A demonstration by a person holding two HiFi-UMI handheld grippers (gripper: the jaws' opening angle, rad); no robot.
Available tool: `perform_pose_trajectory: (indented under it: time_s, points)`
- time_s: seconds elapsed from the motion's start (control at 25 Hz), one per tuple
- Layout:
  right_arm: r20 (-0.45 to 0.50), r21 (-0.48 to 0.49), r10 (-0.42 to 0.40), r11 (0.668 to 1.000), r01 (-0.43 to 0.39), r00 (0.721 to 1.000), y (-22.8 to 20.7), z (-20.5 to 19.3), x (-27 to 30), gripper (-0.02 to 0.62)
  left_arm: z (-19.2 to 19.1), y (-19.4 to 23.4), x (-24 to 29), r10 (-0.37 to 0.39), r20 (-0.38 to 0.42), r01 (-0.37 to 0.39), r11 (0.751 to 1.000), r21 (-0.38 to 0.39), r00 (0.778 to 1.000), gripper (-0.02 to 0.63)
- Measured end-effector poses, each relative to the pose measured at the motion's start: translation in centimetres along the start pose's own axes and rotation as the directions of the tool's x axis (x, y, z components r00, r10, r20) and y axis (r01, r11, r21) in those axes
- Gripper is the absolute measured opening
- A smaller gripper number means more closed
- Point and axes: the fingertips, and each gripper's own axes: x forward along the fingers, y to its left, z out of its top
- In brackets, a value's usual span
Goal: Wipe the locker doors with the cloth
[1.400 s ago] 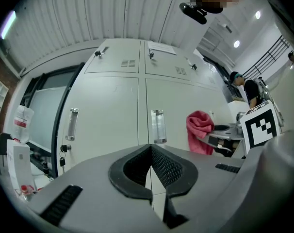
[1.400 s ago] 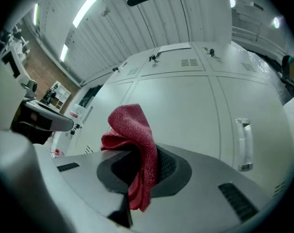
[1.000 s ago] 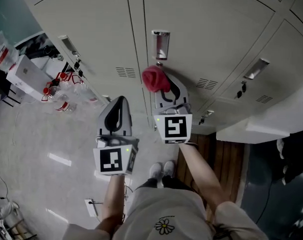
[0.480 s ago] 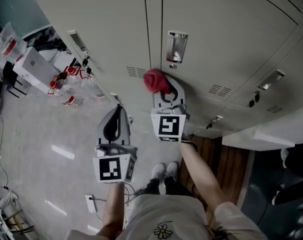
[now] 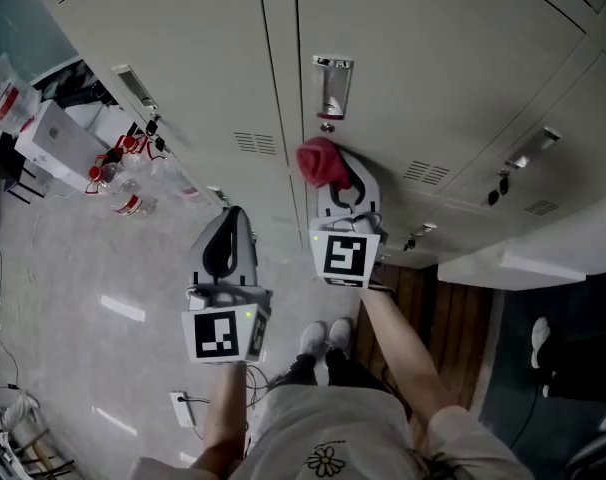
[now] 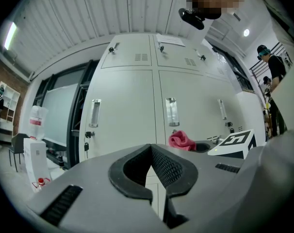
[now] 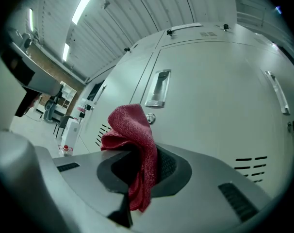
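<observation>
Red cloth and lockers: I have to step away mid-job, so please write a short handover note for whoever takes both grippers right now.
Right gripper: shut on the red cloth, held up at the locker door just below its handle. Whether the cloth touches the door cannot be told.
Left gripper: shut, empty, held back from the doors.
Done: the cloth is gripped and at the door. The doors show no wipe marks, so progress cannot be judged.
Left: wipe the locker doors.
</observation>
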Motion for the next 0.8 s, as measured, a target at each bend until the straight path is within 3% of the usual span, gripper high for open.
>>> perform_pose_trajectory:
  time_s: [0.36,0.8]
  points:
    - [-0.030,-0.009,-0.125,0.992,0.125,0.992,-6.8,-2.0,-4.1,0.028,0.1,-4.0,2.1,-0.091,0.019,0.091,0.996,-0.008,0.996,0.015]
    - [-0.130,0.006,-0.313,0.948,0.317,0.941,-15.7,-5.4,-9.5,0.028,0.2,-9.3,4.5,-0.214,0.030,0.214,0.977,-0.013,0.976,0.015]
